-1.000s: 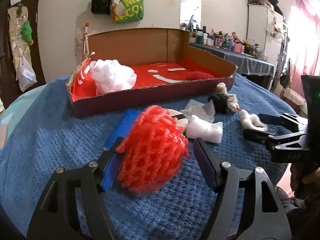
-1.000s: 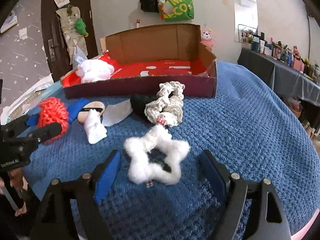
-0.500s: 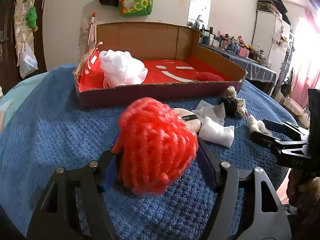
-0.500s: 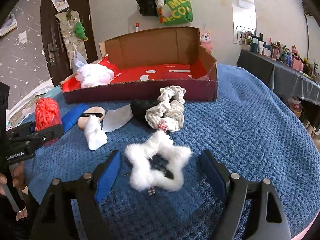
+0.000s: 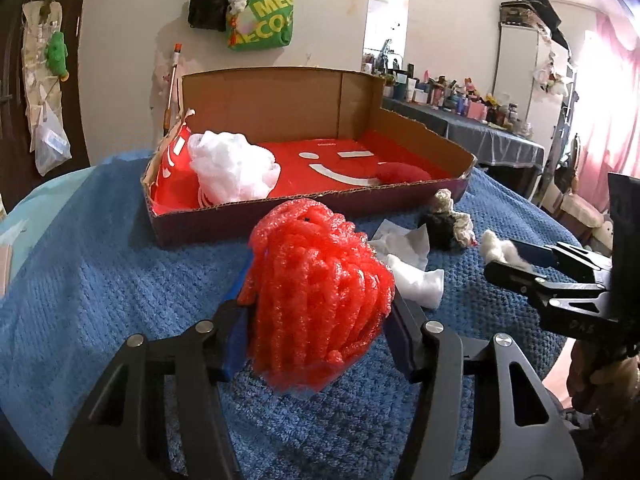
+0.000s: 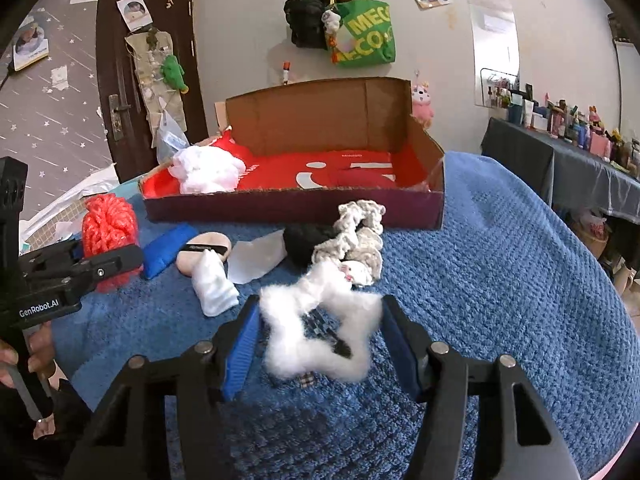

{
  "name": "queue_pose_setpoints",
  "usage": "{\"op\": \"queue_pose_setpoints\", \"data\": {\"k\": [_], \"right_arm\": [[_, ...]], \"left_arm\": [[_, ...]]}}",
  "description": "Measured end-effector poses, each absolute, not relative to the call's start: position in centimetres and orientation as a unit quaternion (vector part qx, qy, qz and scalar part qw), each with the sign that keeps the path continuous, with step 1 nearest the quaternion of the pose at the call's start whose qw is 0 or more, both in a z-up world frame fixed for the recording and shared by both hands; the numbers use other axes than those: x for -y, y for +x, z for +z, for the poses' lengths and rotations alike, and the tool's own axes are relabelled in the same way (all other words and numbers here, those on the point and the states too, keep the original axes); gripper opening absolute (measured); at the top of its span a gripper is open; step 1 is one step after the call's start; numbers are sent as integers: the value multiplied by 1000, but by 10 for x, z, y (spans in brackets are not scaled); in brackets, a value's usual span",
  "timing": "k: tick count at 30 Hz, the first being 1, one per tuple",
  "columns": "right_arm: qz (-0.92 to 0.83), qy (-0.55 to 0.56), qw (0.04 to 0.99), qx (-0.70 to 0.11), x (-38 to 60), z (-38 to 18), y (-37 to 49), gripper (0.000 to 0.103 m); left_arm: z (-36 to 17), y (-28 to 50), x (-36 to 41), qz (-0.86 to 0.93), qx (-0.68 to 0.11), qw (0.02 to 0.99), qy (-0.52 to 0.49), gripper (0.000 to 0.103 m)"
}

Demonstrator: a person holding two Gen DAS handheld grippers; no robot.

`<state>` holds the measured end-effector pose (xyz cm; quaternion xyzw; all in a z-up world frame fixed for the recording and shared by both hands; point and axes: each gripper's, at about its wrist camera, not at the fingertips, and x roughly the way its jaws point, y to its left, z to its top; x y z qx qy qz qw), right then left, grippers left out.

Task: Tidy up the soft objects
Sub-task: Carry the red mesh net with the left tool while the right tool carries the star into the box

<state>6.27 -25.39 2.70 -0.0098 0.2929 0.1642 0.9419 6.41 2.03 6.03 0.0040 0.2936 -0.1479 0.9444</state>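
Both tongs closing on soft items.
Left tongs clamp the red mesh ball; right tongs have just been closing, pads touching the white fluffy star on the blue surface.

Both tools are chunky black plastic with triangle cutouts, silver screws at the joints and blue pads inside the fingers; the left tool has "GenRobot.AI" printed white on its side.

Red foam netting: glossy, bubbly mesh. White star: fluffy plush. Cardboard box: matt brown walls, slick red lining. Counter: blue nubby woven cloth. Fingers: matt black plastic, blue pads.
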Motion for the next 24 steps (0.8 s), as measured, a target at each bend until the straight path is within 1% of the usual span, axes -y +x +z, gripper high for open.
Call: {"op": "queue_pose_setpoints", "data": {"k": [7,12,15,20,24], "right_arm": [[175,-9,943,-283,251,43,72,62],[179,-21,950,-254,247,78,99,62],[186,-32,950,-249,241,101,131,62],[185,-51,943,-271,233,122,190,62],[180,-65,928,-320,227,124,244,62]], "left_arm": [[84,82,-13,-167,-282,945,3,54],[116,126,-2,-194,-270,943,12,54],[129,161,6,-203,-269,941,26,54],[131,222,22,-202,-301,930,66,54],[125,260,29,-205,-336,915,84,55]]}}
